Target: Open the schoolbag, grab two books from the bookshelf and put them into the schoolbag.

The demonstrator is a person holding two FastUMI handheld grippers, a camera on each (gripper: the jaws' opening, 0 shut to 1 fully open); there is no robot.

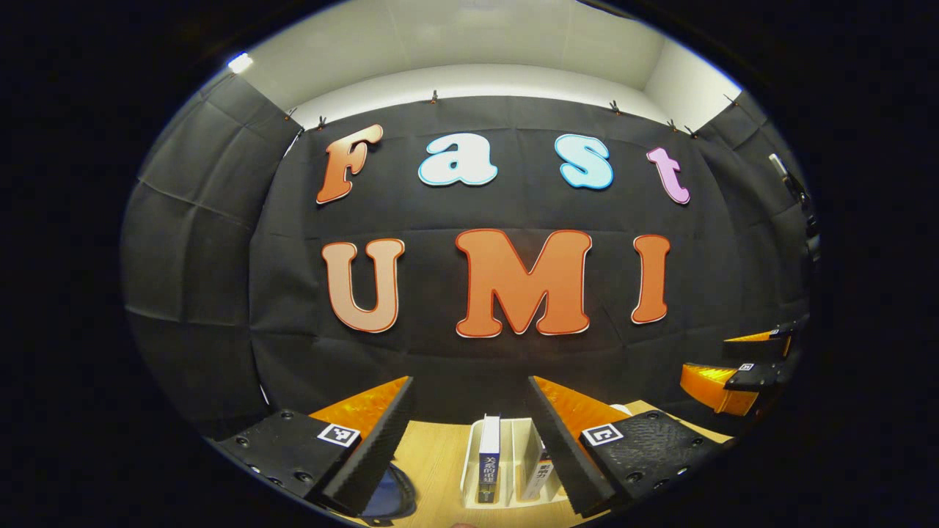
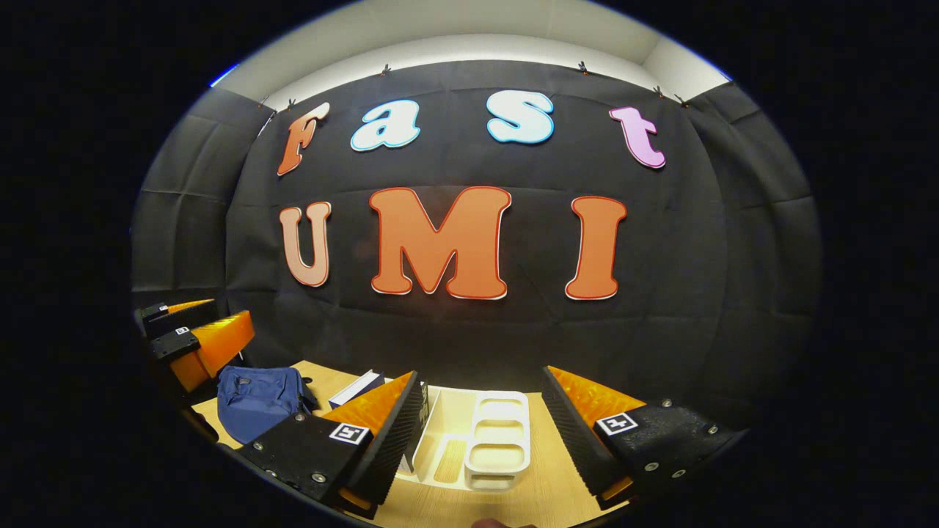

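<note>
A white bookshelf (image 1: 513, 433) stands on the wooden table low between my left gripper's fingers, with two upright books in it: a blue-spined book (image 1: 488, 458) and a second book (image 1: 539, 473) to its right. My left gripper (image 1: 469, 385) is open, raised above and short of them. A corner of the blue schoolbag (image 1: 389, 495) peeks out under its left finger. In the right gripper view the schoolbag (image 2: 257, 396) lies at the left of the table, the bookshelf (image 2: 499, 440) sits below my open right gripper (image 2: 482, 374), and a book (image 2: 356, 389) shows beside the left finger.
The light wooden table (image 2: 546, 477) runs under both grippers to the black cloth wall behind. The right gripper (image 1: 737, 381) appears far right in the left gripper view. The left gripper (image 2: 194, 341) appears far left in the right gripper view, above the schoolbag.
</note>
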